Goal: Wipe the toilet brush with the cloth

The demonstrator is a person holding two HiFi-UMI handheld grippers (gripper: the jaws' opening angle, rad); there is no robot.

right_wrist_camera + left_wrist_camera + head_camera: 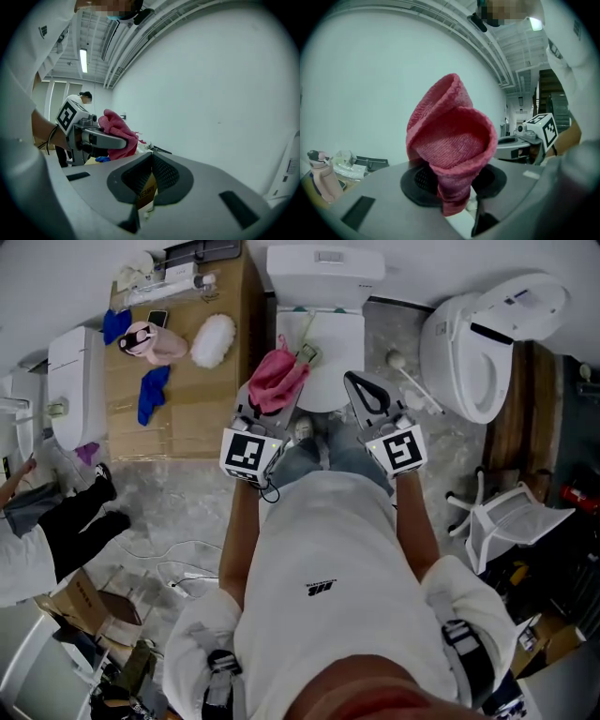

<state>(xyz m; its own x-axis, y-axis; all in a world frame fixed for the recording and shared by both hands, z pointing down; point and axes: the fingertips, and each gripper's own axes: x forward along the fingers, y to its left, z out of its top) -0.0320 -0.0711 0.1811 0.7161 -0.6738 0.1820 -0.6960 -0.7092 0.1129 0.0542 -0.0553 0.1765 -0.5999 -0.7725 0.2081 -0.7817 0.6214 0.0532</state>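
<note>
I had the white toilet [323, 282] dead ahead, lid down, with a second toilet [487, 343] off to the right, its seat tipped up. A brown tabletop [211, 404] ran up to the first toilet's left side, so that edge was tight. The open room was the marbled floor [422, 442] between the two bowls. A white chair [511, 521] closed it off at lower right. Both claws were up in front of me, level with each other and apart. The left gripper [277, 401] had its jaws clamped on the pink cloth [275, 379], and in its own view the cloth [452, 136] stood up in a bunched cone from between the pads [423, 180]. The right gripper [356, 388] was squeezed fully together on nothing, pads meeting in its own view [151, 173], with the cloth [117, 129] off to its left. The toilet brush [412, 381] lay flat on the floor between the toilets, clear of both claws, head towards the wall. As for writing, each claw's cube carried black square markers, and my shirt had a small dark logo [321, 588] I couldn't read.
</note>
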